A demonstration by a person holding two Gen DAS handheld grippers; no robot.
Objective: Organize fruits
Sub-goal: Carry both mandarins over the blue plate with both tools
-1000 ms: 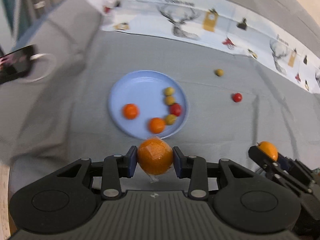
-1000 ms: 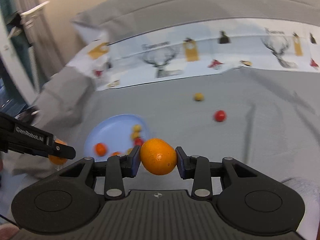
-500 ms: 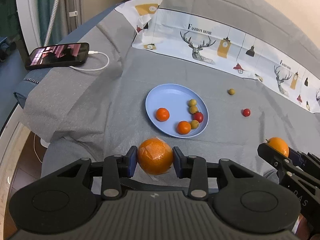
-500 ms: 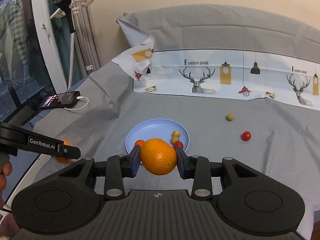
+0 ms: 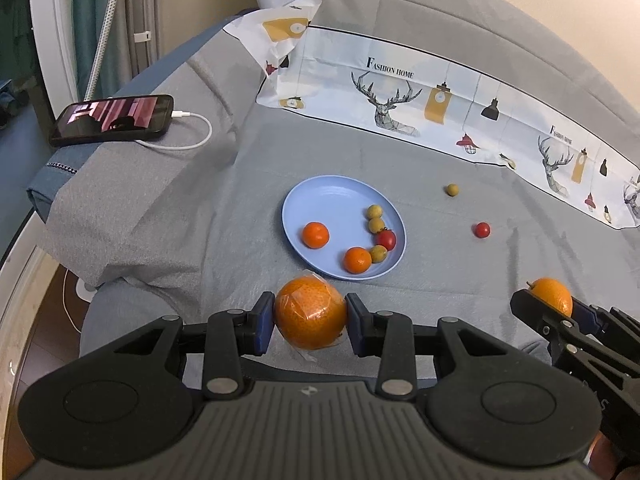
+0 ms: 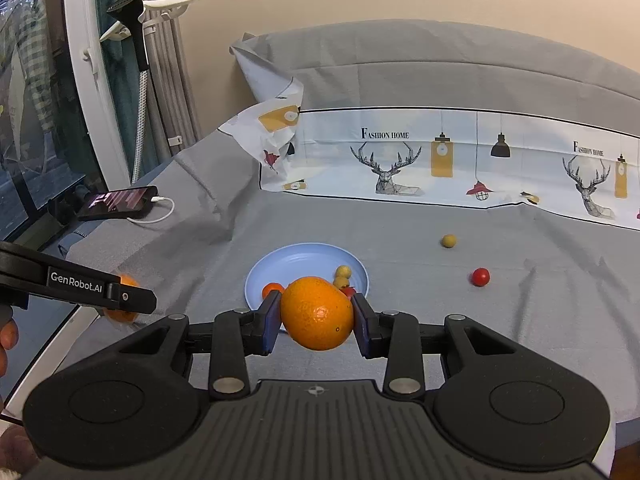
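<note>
Round orange fruits (image 5: 310,313) (image 6: 317,313) sat clenched in left claw (image 5: 310,318) and right claw (image 6: 316,316), poised short of the pale-blue round plate (image 5: 320,196) ahead, ready for sorting.

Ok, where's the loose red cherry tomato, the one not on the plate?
In the left wrist view the loose red tomato lies on the grey sheet, right of the blue plate, below the stray yellow fruit.

Plate (image 5: 320,196) centre of bed; phone (image 5: 114,119) far left.

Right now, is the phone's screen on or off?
On: the phone shows a lit pinkish picture, with a white cable plugged in.
</note>
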